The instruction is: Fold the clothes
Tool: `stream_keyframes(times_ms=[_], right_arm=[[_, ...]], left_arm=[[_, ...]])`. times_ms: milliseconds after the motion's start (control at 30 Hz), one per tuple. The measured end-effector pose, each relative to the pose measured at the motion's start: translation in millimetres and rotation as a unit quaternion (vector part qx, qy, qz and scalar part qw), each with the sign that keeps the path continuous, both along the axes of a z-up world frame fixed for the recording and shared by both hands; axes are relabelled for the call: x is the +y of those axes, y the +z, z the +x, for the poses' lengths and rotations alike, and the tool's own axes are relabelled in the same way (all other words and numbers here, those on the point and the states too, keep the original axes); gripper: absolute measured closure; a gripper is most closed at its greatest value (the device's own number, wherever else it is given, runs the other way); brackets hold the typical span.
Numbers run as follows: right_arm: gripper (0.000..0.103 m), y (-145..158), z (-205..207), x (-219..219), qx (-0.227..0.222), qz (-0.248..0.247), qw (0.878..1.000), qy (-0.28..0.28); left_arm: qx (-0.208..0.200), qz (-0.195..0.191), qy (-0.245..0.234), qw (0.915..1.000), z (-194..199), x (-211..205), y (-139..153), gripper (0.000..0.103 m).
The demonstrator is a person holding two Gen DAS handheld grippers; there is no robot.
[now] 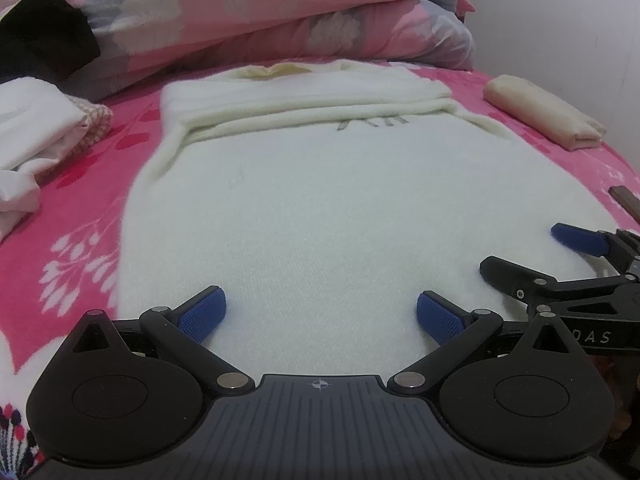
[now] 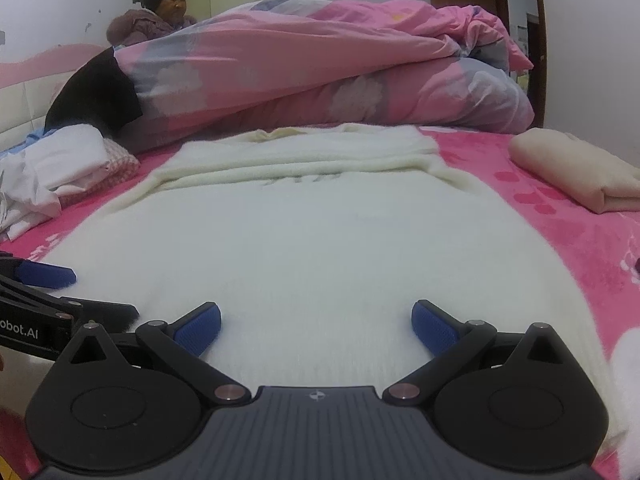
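A white sweater (image 1: pixel 320 208) is laid flat on the bed (image 1: pixel 80 208), its hem toward the near edge and its collar toward the far edge, where a pink quilt (image 1: pixel 248 12) is heaped. Both sleeves are seen folded across the chest as a stacked band (image 1: pixel 312 110), so the step in hand is judged to be the lengthwise fold of the body, hem to collar.

The left gripper (image 1: pixel 321 314) is held low over the hem, and its blue fingers (image 1: pixel 202 314) are spread wide apart with nothing between them. The right gripper (image 2: pixel 316 322) is held just beside it over the same hem, and its fingers (image 2: pixel 434 326) are likewise released and empty. Whether the pads are touching the knit cannot be told from either view.

For a clean fold, the hem should be gripped at two points level with each other, one toward each side seam, and both layers of knit should be taken between the fingers. The two grippers are now close together near the middle; they are better moved apart before closing, otherwise the outer corners are likely to sag. The hem should then be lifted evenly and carried toward the collar, and laid down square over the sleeve band. The knit looks soft and stretchy, so a slow, level lift is advised.

A folded beige cloth (image 2: pixel 576 172) lies near the right edge of the bed, and a loose pile of white clothes (image 2: pixel 52 172) near the left edge; both are clear of the fold path.
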State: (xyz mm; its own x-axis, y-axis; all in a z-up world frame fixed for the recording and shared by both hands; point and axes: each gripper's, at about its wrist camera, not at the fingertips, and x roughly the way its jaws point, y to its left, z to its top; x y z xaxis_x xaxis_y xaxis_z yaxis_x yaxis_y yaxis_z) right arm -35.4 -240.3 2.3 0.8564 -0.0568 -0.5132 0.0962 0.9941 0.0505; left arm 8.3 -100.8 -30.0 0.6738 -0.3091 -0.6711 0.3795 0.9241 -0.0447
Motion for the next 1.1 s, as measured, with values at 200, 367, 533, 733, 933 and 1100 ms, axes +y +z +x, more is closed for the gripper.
stream_keyframes(times_ms=[200,367,533,733,933,1100], right_arm=[[0.000,-1,0,1,0.003,-0.010,1.000,0.002],[0.000,-1,-1,2,0.003,-0.013,1.000,0.001],[0.000,-1,-1,2,0.003,-0.014,1.000,0.001],[0.000,5,-3,-1,0.004,-0.008,1.000,-0.005],[0.000,18,-20,-20,-0.017,0.007,0.999,-0.044],[0.000,3,-29,-31,0.005,-0.001,0.998,-0.057]], left_arm=[[0.000,0.007,0.010,0.9999,0,-4,0,0.000],[-0.001,0.007,0.011,0.9999,-1,-5,0,0.000],[-0.006,0.006,0.011,0.9999,-2,-4,-1,0.000],[-0.007,0.006,0.008,0.9999,-2,-2,0,0.000],[-0.013,0.007,0.009,0.9999,-3,-3,-1,0.000],[-0.014,0.006,0.010,0.9998,-5,-4,-2,0.000]])
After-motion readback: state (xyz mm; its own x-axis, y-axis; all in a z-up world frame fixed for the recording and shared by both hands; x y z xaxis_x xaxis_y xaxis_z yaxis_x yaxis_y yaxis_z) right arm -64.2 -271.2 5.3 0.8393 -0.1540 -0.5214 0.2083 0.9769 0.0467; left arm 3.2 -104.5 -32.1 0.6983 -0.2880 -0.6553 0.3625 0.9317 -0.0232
